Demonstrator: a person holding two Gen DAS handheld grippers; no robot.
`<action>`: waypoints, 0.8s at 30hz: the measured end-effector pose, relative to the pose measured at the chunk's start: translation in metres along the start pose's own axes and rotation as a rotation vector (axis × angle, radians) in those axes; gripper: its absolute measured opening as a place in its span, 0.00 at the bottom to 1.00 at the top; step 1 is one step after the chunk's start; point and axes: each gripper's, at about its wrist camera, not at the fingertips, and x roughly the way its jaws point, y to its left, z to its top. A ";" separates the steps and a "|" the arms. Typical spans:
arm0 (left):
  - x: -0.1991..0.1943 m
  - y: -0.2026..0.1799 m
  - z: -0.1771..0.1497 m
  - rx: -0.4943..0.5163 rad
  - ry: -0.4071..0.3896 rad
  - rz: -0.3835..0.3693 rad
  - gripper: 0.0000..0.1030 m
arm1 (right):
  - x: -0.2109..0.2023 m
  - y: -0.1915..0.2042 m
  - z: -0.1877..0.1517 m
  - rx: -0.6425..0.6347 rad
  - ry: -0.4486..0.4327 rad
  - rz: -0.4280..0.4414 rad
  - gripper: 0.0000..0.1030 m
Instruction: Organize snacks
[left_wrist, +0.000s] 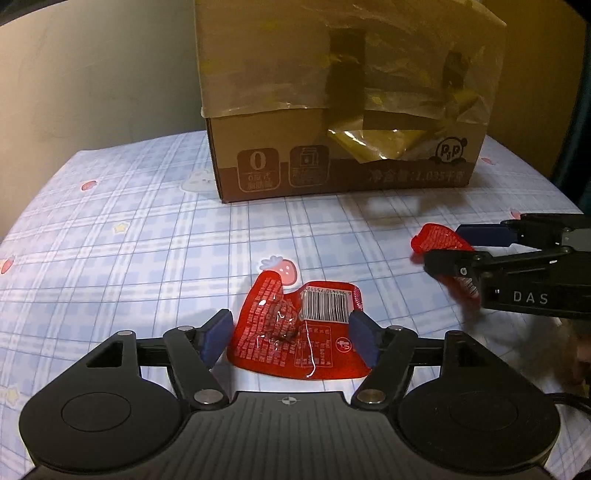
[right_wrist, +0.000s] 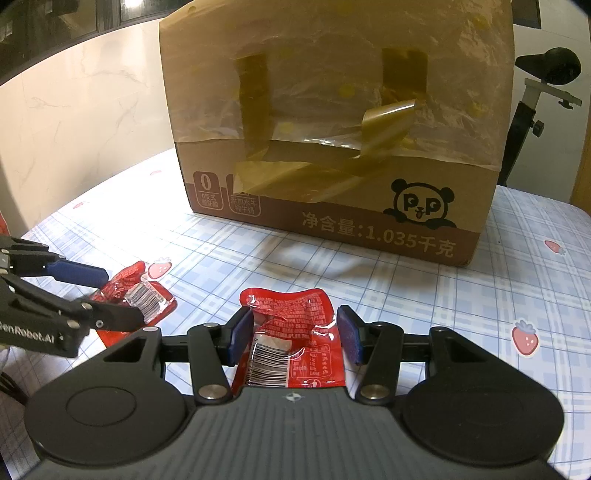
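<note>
Two red snack packets with barcodes lie on the checked tablecloth. One packet (left_wrist: 299, 328) sits between the open fingers of my left gripper (left_wrist: 291, 332); the pads flank it without pressing. It also shows in the right wrist view (right_wrist: 138, 295), with the left gripper (right_wrist: 118, 295) around it. The other packet (right_wrist: 291, 339) sits between the open fingers of my right gripper (right_wrist: 293, 336), crumpled, pads close to its sides. In the left wrist view the right gripper (left_wrist: 454, 247) straddles that packet (left_wrist: 439, 238). A brown cardboard box (right_wrist: 332, 140) with a panda logo stands behind.
The box (left_wrist: 347, 110) has torn tape and plastic over its front and raised flaps. The tablecloth (left_wrist: 129, 240) has strawberry prints. A wall lies to the left; a black stand (right_wrist: 532, 107) is at the far right behind the table.
</note>
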 end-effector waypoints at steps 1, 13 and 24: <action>0.000 -0.001 0.000 0.001 -0.003 0.003 0.71 | 0.000 0.000 0.000 0.000 0.000 0.000 0.52; -0.004 0.001 0.000 -0.005 -0.040 -0.012 0.29 | 0.001 0.000 0.000 0.005 0.000 0.003 0.52; -0.017 0.008 0.006 -0.053 -0.080 -0.033 0.21 | 0.000 0.000 0.000 0.008 -0.002 0.006 0.51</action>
